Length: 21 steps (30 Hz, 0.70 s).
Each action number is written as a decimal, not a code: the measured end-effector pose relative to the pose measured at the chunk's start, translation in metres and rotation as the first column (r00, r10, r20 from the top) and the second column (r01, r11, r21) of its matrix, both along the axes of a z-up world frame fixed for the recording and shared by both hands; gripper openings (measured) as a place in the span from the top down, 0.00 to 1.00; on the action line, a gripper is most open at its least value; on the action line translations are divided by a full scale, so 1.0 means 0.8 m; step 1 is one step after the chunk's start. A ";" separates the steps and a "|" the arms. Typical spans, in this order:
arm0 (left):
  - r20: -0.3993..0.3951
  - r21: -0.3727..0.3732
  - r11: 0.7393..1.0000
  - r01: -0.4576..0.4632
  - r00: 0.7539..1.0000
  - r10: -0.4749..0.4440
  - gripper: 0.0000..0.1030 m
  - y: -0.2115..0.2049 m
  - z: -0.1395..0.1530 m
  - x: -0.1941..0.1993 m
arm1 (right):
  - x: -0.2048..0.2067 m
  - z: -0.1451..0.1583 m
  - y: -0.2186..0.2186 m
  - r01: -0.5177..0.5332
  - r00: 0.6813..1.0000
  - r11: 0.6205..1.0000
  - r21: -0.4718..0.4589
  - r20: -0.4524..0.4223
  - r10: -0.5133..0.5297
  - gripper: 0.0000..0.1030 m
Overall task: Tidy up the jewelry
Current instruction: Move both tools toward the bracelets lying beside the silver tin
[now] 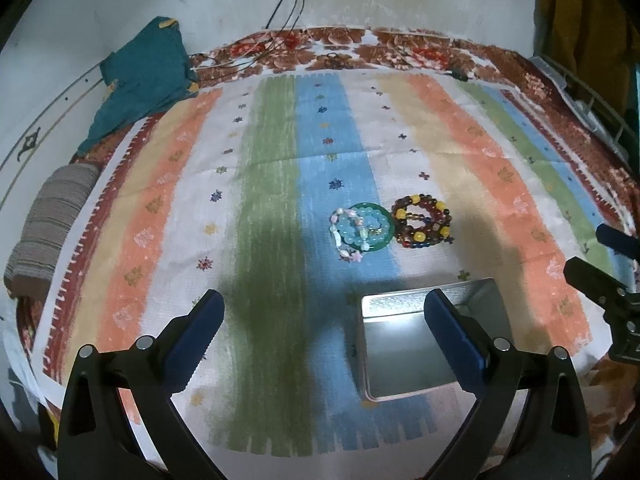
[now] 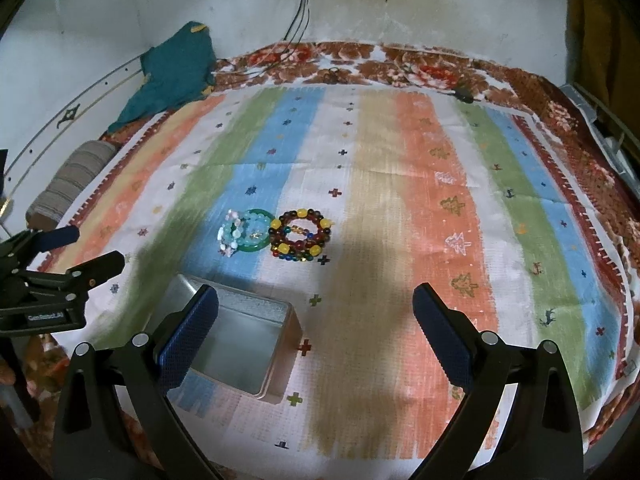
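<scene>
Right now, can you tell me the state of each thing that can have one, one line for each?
Metal tin: open, no lid on it, nothing inside.
Green bangle with pale bead bracelets: heaped on the cloth, outside the tin.
Dark bead bracelets: coiled beside the bangle, touching it.
Left gripper: open, holding nothing.
Right gripper: open, holding nothing.

The left gripper point(image 1: 324, 312) is hovering with its blue-padded fingers point(image 1: 200, 328) spread wide, gripping nothing. The right gripper point(image 2: 316, 312) is hanging level beside it, its fingers point(image 2: 440, 336) likewise splayed wide and gripping nothing.
</scene>
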<state>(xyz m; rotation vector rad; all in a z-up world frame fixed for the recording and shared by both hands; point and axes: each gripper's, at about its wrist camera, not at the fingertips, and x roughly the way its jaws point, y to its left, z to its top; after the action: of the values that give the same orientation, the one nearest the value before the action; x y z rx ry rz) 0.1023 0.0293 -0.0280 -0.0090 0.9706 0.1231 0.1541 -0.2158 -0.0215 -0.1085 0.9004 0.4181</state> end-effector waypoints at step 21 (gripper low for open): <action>-0.120 -0.035 0.999 -0.037 0.992 0.032 0.05 0.018 -0.040 0.059 | 0.050 -0.029 0.027 -0.011 0.995 0.998 -0.060 -0.099 0.005 0.04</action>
<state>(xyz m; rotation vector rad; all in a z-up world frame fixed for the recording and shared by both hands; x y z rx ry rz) 0.1497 0.0434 -0.0596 -0.0527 1.0929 0.1386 0.1939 -0.1945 -0.0450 -0.1476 1.0106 0.4066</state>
